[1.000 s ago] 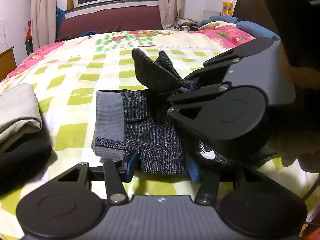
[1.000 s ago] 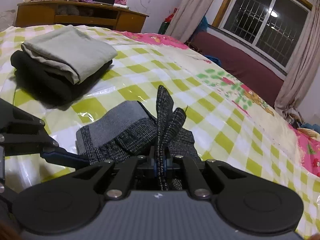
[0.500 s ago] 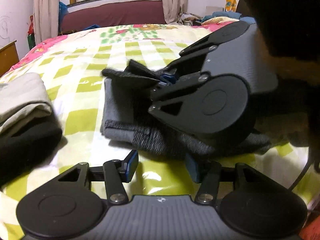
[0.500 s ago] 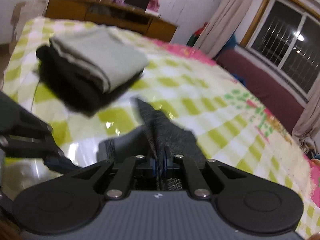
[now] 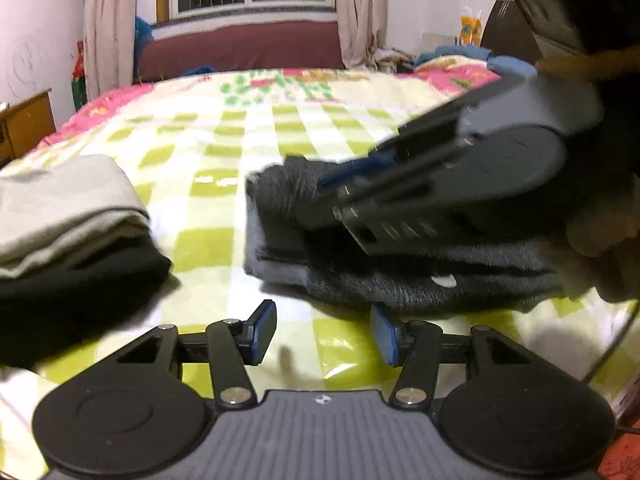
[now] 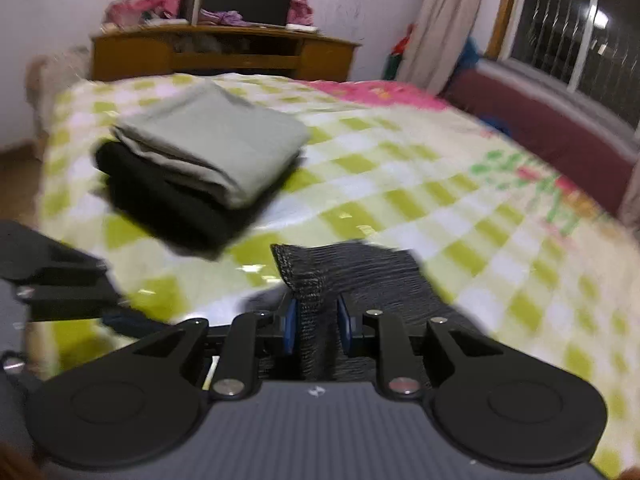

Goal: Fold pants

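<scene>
Dark grey knit pants (image 5: 400, 280) lie folded in a bundle on the checked bedspread, with a lighter grey waistband (image 5: 272, 256) at the left. My left gripper (image 5: 323, 334) is open and empty just in front of the bundle. My right gripper (image 6: 318, 326) has its jaws slightly apart around a fold of the pants' edge (image 6: 308, 280) and lies low over the bundle. It shows from the side in the left wrist view (image 5: 360, 176). The pants also show in the right wrist view (image 6: 380, 276).
A stack of folded clothes, light grey (image 6: 212, 140) on black (image 6: 168, 204), sits to the left on the bed; it also shows in the left wrist view (image 5: 60, 208). A wooden cabinet (image 6: 224, 56) stands beyond the bed. A maroon sofa (image 5: 240, 48) is under the window.
My right gripper carried the raised pants edge down and to the left over the bundle, and its jaws have parted a little. My left gripper pulled back from the pants, still open.
</scene>
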A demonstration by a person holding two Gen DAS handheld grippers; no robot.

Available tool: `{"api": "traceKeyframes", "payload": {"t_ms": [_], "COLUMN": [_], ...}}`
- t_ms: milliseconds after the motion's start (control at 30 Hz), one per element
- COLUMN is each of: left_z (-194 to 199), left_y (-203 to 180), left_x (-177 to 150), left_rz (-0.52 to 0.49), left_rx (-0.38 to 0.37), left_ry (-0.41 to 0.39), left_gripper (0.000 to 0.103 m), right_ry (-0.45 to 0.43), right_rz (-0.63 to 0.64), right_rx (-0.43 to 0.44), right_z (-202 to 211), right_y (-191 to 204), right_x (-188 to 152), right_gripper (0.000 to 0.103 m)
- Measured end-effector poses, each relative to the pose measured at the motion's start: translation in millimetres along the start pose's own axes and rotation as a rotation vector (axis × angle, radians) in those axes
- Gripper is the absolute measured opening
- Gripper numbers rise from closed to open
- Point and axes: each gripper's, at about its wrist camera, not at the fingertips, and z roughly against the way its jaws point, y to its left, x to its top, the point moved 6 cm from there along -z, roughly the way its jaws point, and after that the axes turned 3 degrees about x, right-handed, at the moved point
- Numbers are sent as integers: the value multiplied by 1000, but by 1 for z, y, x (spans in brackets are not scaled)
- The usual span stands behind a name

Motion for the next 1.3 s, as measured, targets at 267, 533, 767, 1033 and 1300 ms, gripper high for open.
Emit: {"api": "traceKeyframes", "payload": {"t_ms": [267, 533, 767, 1033, 1300], "left_z": [1, -11, -52, -53, -50], "left_y": [20, 12, 6, 6, 15], "left_x": [5, 29, 35, 32, 30], "left_rz": [26, 37, 70, 53, 66], "left_rx": [46, 6, 29, 49, 36], "left_ry": [-21, -97, -46, -39, -35], "left_gripper": [66, 66, 66, 51, 58], "right_ry": [40, 51, 110, 186, 183], "right_rz": [-10, -195, -290, -384, -296], "right_rx": [-93, -117, -146, -18, 59], "right_z": [-9, -7, -52, -67, -67], "right_y": [-10, -58, -98, -110, -126], "right_x": [-3, 9, 17, 7, 12], "right_gripper": [11, 37, 56, 1, 52]}}
